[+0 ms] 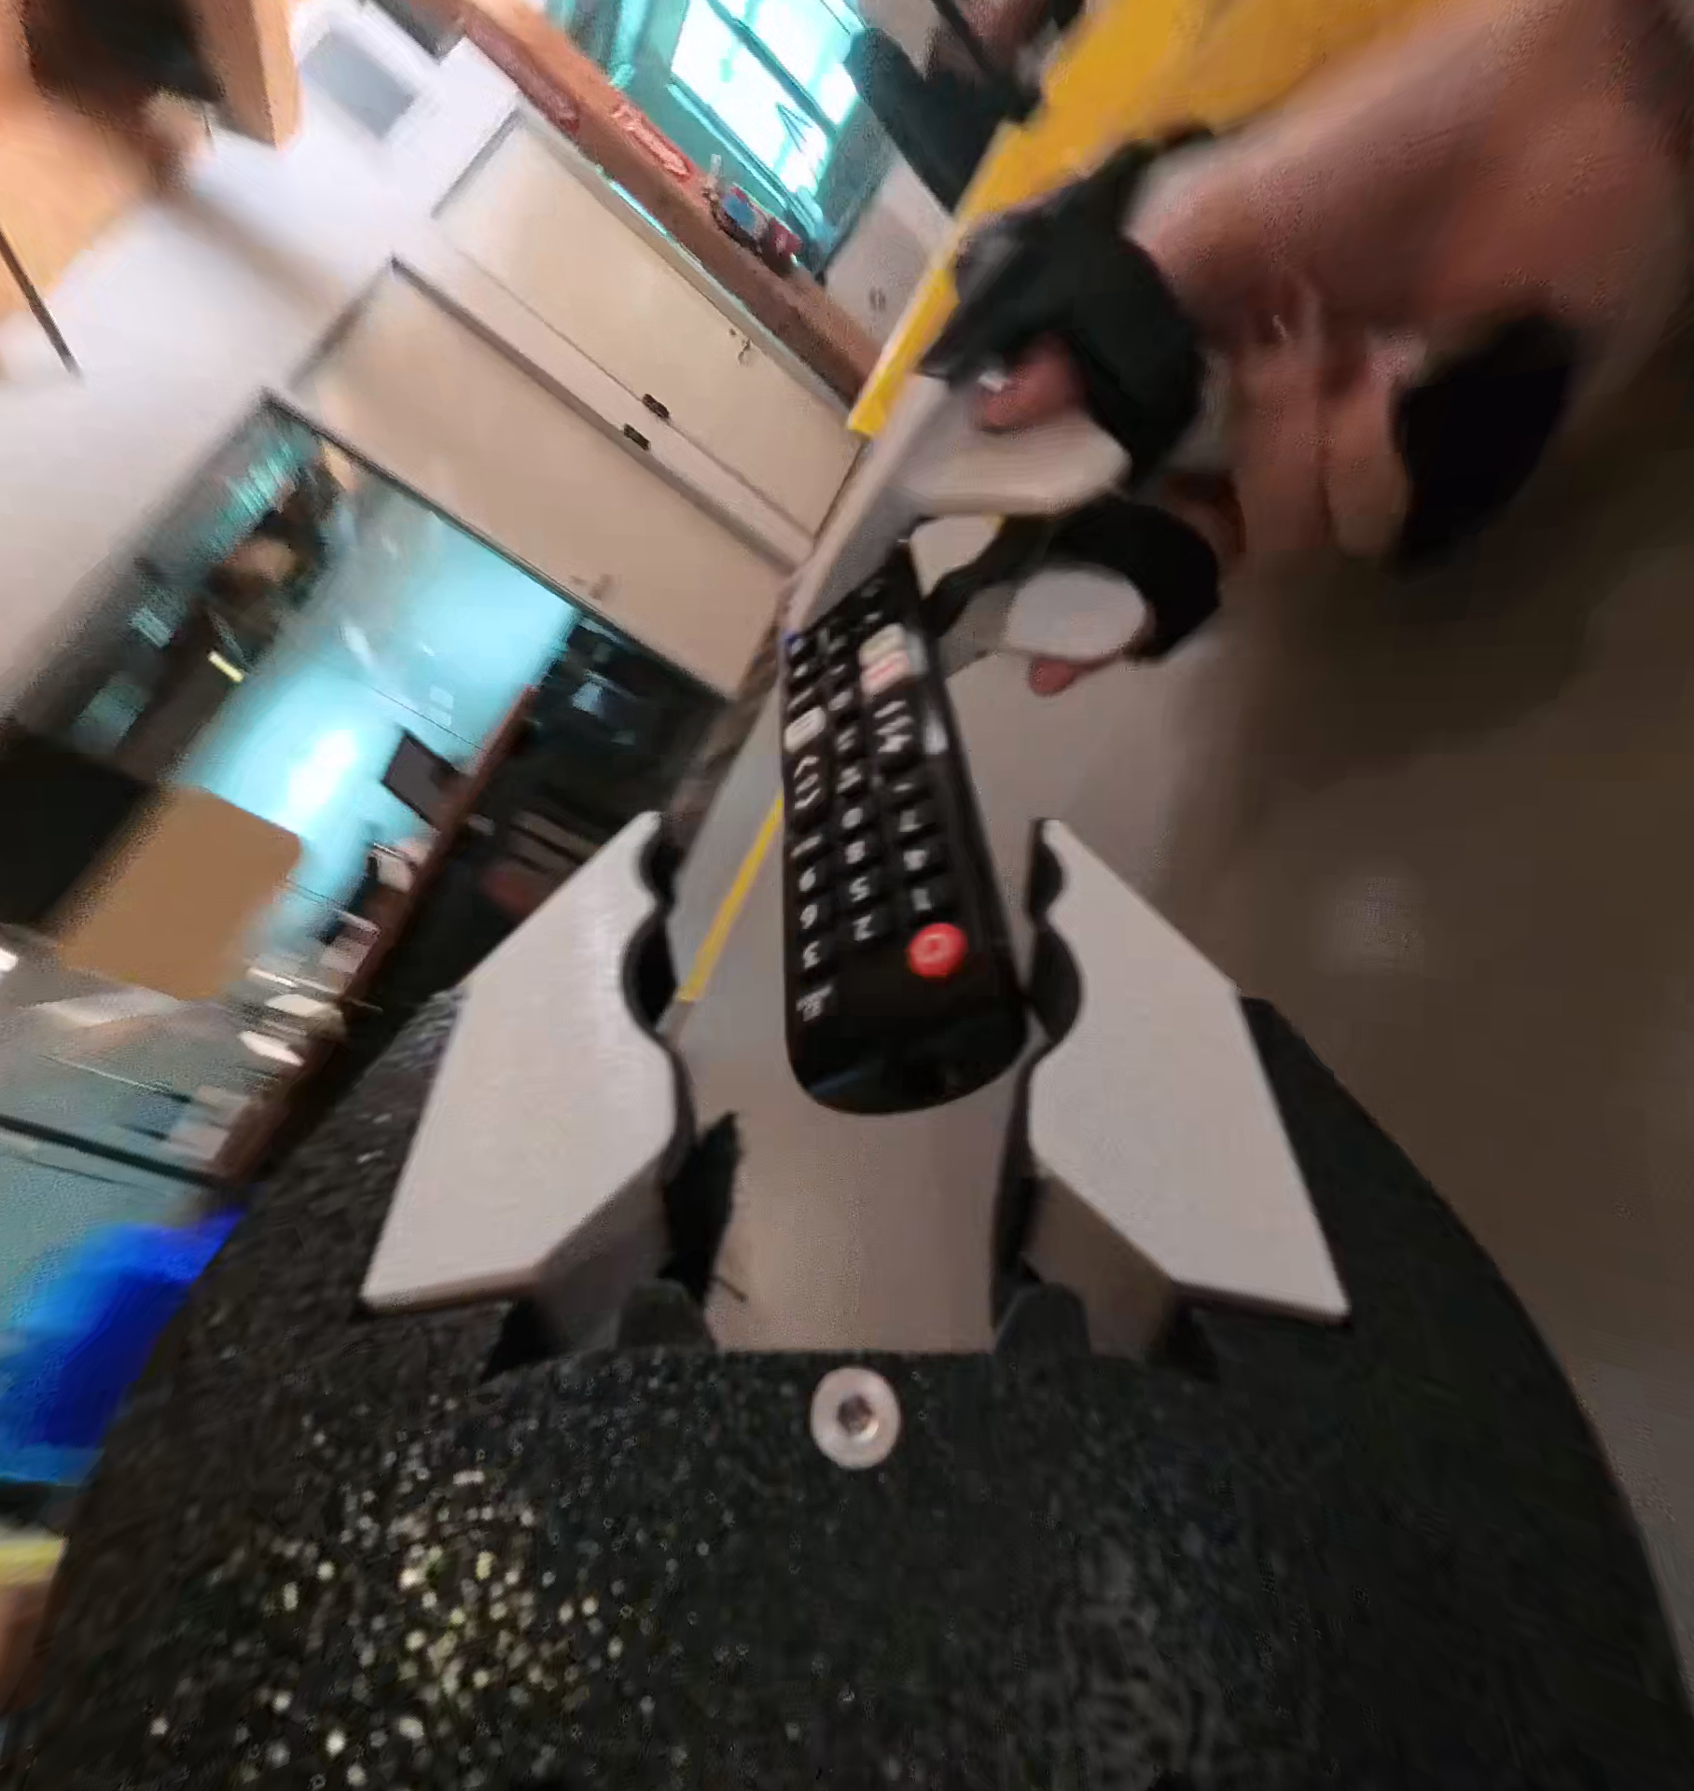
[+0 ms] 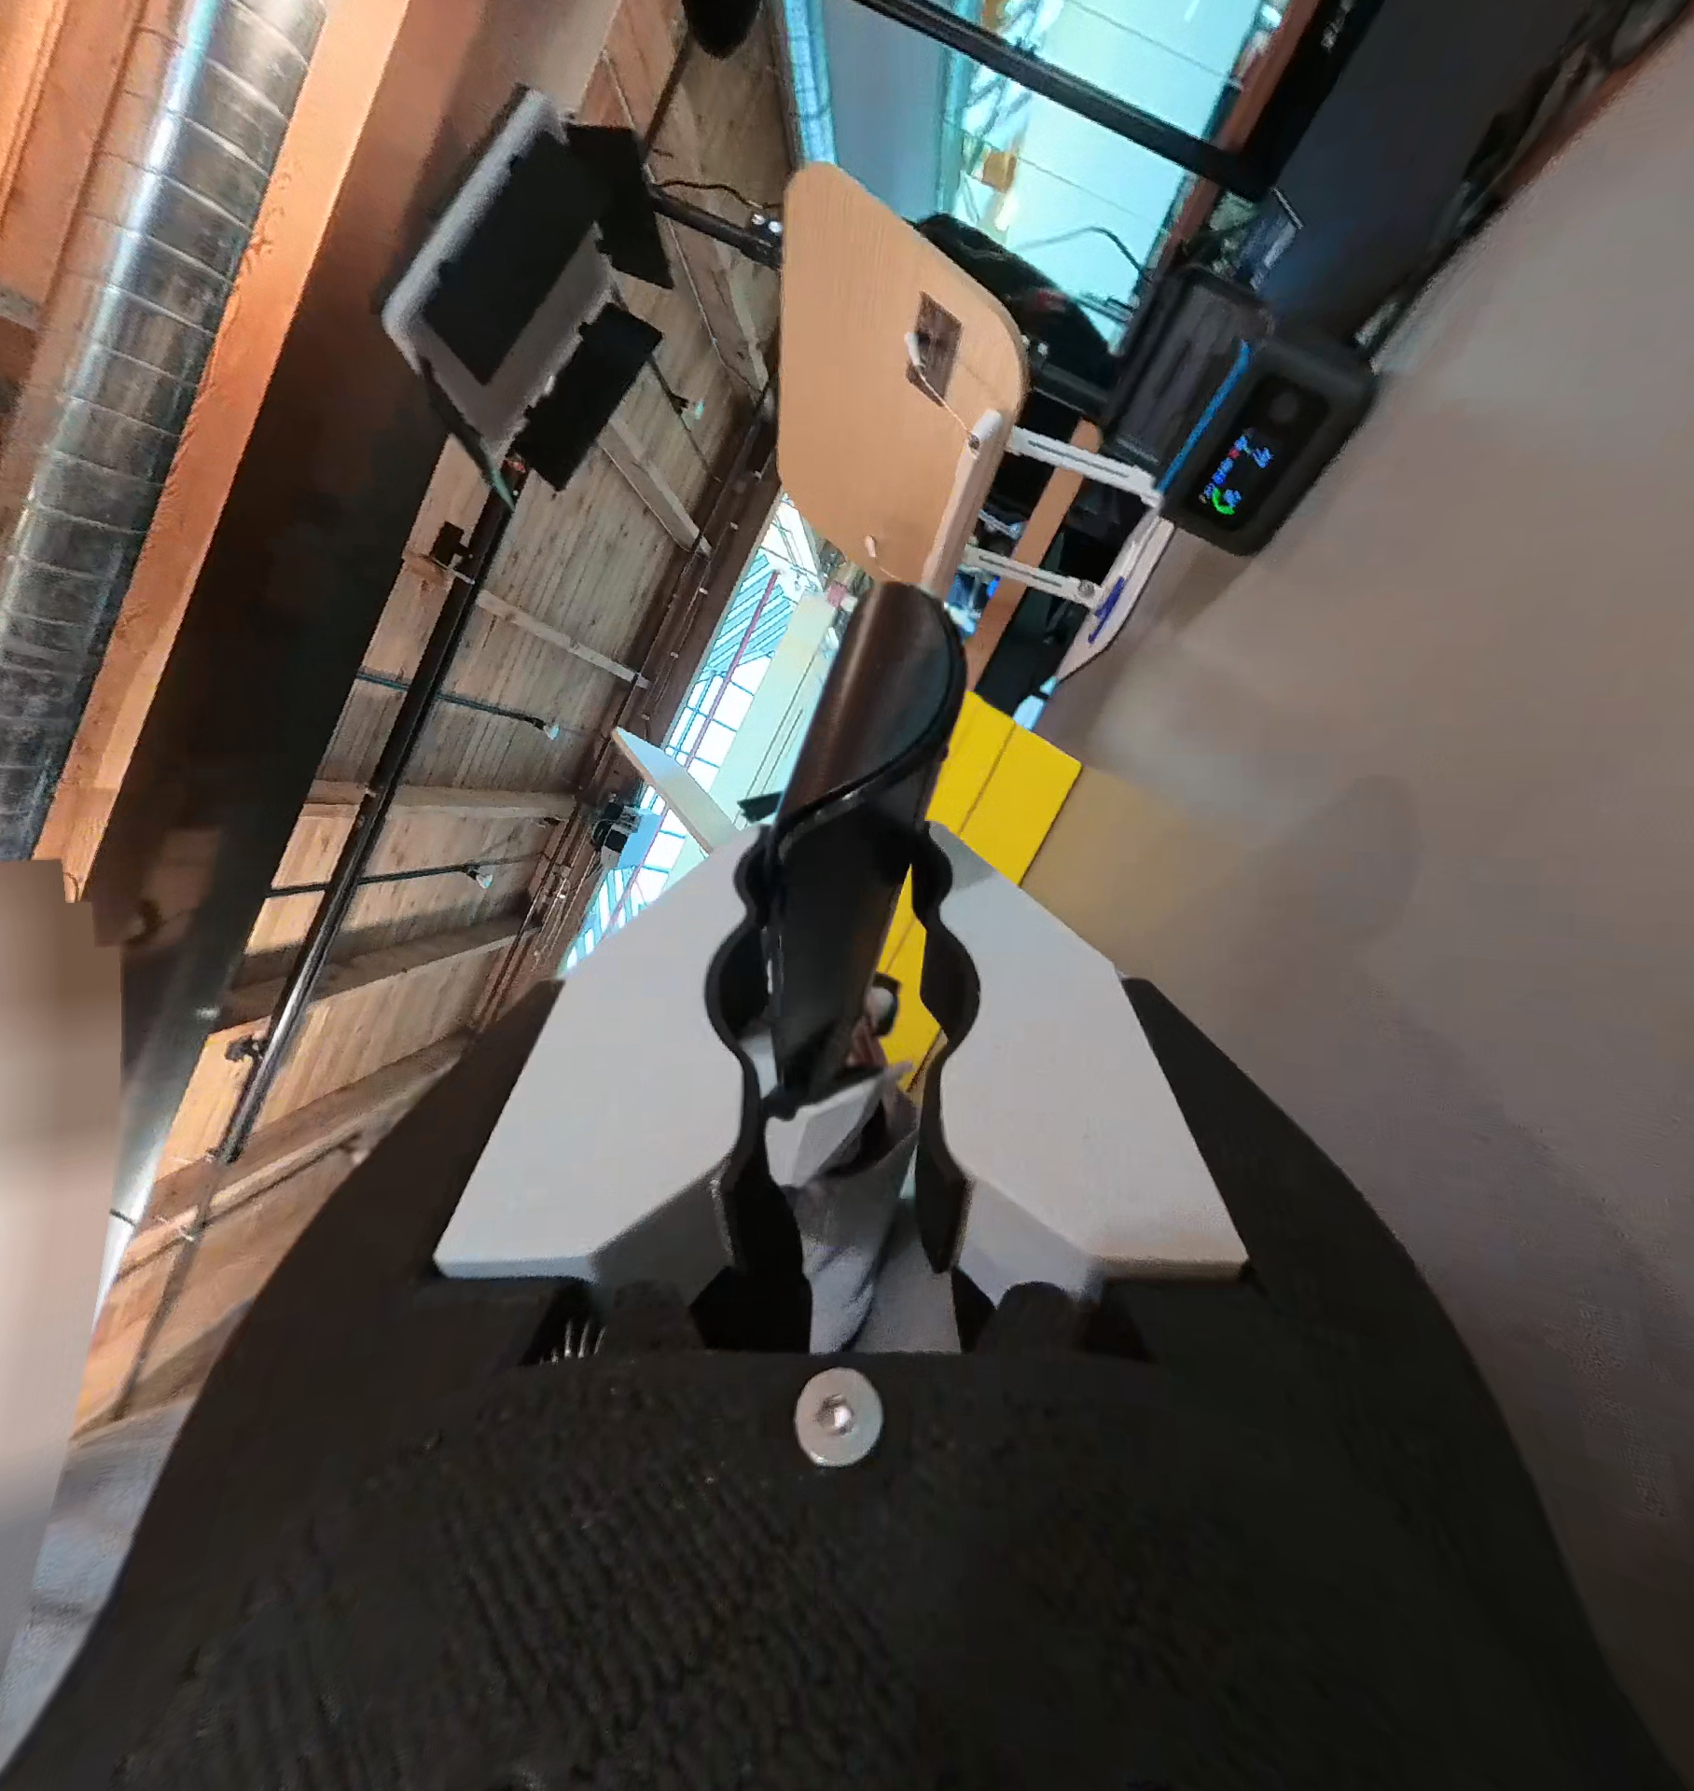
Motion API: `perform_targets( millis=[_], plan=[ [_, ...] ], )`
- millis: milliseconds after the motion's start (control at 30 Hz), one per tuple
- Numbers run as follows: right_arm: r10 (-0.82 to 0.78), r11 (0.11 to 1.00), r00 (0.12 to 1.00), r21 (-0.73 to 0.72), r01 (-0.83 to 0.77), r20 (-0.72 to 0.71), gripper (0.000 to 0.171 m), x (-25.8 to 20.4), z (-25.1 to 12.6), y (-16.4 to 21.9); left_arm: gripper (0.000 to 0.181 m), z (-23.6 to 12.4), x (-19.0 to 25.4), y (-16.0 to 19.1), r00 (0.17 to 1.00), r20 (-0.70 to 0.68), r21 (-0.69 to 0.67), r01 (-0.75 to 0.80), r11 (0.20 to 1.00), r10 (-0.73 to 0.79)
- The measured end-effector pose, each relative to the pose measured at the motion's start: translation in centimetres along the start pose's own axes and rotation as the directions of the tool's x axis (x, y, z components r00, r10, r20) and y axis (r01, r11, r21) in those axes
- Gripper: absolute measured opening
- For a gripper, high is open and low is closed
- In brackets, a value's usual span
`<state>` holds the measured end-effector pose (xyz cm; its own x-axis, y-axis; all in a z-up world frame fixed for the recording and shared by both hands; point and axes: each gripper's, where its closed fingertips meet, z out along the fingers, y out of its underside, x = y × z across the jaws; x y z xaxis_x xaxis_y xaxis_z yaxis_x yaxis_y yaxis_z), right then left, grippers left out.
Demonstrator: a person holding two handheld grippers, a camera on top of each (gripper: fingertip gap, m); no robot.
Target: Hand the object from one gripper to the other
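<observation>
Remote (image 1: 877, 853): a black TV remote with rows of dark buttons and one red round button near its close end. It hangs in the air, above a grey table (image 1: 1405, 872), lengthwise between the two grippers.

Left gripper (image 1: 848, 872): two pale grey fingers (image 1: 552, 1085) with black scalloped inner pads, spread wide apart. The remote's close end sits in the gap between them, nearer the right-hand finger. Whether it touches that finger cannot be told; a clear gap shows on the other side. Nothing is clamped.

Right gripper (image 2: 838, 906): seen in its own view, its grey fingers (image 2: 630, 1095) are drawn close together, and the black pads pinch the remote (image 2: 872, 775), seen here from its plain back. The remote juts forward past the fingertips.

Right gripper from the left view (image 1: 930, 572): blurred, at the remote's far end, held by a person's hand (image 1: 1386, 320).

Left gripper from the right view: a small grey piece shows through the gap between the right fingers, too hidden to read.

Surroundings: a yellow panel (image 2: 1008, 775) at the table's edge, a wooden chair back (image 2: 882, 388), a small dark device with a lit screen (image 2: 1250, 455), pale cabinets (image 1: 581, 388) and glass partitions.
</observation>
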<state>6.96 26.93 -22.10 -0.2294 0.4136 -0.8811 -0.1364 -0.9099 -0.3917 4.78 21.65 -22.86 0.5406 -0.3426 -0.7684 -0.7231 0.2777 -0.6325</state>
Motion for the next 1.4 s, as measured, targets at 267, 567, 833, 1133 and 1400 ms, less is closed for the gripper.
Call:
perform_targets(
  millis=[267, 567, 833, 1133, 1400],
  plan=[
    [-0.346, 0.938, 0.925, 0.088, 0.336, 0.157, 0.022, -3.9, -0.4, -1.1, 0.093, -0.9, -2.0, -0.1, 0.438, -0.392, 0.033, 0.886, 0.463, -0.809],
    [-0.488, 0.873, 0.839, 0.150, 0.465, 0.240, 0.023, -6.7, -0.3, -0.2, 0.040, -0.6, 3.8, -3.8, 0.102, -0.675, -0.230, 0.912, 0.340, -0.731],
    [-0.377, 0.923, 0.913, 0.152, 0.354, 0.159, 0.066, -5.4, 0.3, -1.0, 0.022, 0.9, 2.8, -1.0, 0.525, -0.446, -0.087, 0.780, 0.620, -0.724],
    [-0.125, 0.988, 0.992, 0.090, 0.124, 0.016, 0.085, -2.0, 0.0, -1.7, 0.023, 0.2, -2.0, 3.8, 0.986, 0.120, -0.280, -0.079, 0.957, 0.116],
    [0.018, 0.997, 0.999, 0.070, -0.016, -0.033, 0.041, -0.1, -0.4, -1.1, 0.024, 0.5, -1.5, 2.4, 0.809, 0.109, -0.347, -0.513, 0.785, 0.577]
  ],
)
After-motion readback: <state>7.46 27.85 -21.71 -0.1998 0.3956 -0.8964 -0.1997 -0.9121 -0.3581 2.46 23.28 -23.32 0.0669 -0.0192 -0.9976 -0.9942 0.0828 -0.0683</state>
